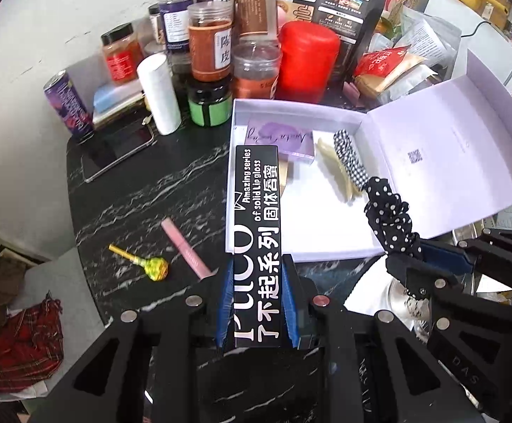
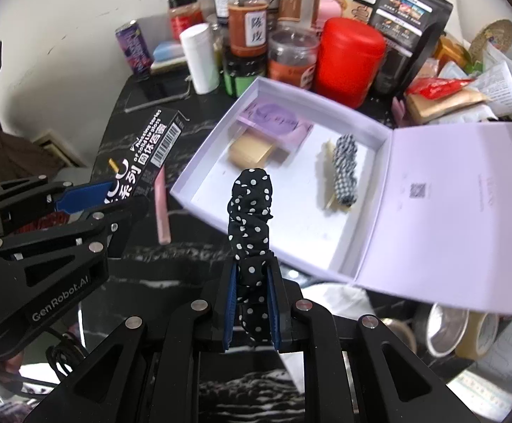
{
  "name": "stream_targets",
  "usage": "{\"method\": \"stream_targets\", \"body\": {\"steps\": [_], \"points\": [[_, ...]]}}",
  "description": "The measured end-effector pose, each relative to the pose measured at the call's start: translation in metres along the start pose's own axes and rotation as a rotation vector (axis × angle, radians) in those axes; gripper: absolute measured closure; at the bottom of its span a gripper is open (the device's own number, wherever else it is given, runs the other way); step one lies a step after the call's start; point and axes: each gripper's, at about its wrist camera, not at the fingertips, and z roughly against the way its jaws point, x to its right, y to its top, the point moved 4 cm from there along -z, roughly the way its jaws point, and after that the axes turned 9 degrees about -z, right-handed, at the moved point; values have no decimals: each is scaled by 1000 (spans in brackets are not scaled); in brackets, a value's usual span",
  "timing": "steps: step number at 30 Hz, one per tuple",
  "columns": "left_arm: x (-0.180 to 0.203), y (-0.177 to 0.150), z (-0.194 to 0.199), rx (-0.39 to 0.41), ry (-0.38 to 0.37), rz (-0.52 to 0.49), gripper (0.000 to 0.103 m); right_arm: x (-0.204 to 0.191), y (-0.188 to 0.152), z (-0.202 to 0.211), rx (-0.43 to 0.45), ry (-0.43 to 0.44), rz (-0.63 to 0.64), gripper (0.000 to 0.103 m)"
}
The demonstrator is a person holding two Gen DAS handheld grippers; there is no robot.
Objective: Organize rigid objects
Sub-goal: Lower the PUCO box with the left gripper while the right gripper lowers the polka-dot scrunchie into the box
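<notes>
Here the left gripper [image 1: 256, 303] is clamped on a long black lip gloss box [image 1: 256, 243], its blue pads pressing the lower part of the box on both sides, while the rest of the carton juts forward past the fingertips, over the near left corner of the open white box [image 1: 326, 243]. The right gripper [image 2: 252, 303] is pinched tight on a black polka-dot scrunchie [image 2: 250, 218], which sticks out beyond the fingers in a rumpled column, its free end hanging over the near edge of that same white box, whose lid [image 2: 449, 211] lies folded open to the right.

Inside the tray lie a lilac card [image 2: 277, 120], a small tan packet [image 2: 248, 151] just below it, and a black-and-white checked scrunchie [image 2: 344, 169] resting on something pale (I cannot tell what).

On the black marble table [image 1: 143, 190], left of the carton, sit a pink tube [image 1: 185, 250] and a wrapped lollipop [image 1: 150, 264], near each other but apart. Behind the box crowd jars [image 1: 210, 42], a red canister [image 1: 308, 60], a white bottle [image 1: 159, 95], a purple can [image 1: 67, 105] and a phone [image 1: 118, 151].
</notes>
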Motion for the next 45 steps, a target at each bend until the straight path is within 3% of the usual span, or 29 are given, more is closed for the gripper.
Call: {"method": "stream_targets", "body": {"steps": [24, 45], "points": [[15, 92, -47, 21, -47, -70, 78, 54, 73, -23, 53, -61, -32, 87], [37, 121, -121, -48, -65, -110, 78, 98, 94, -80, -1, -100, -74, 87]]}}
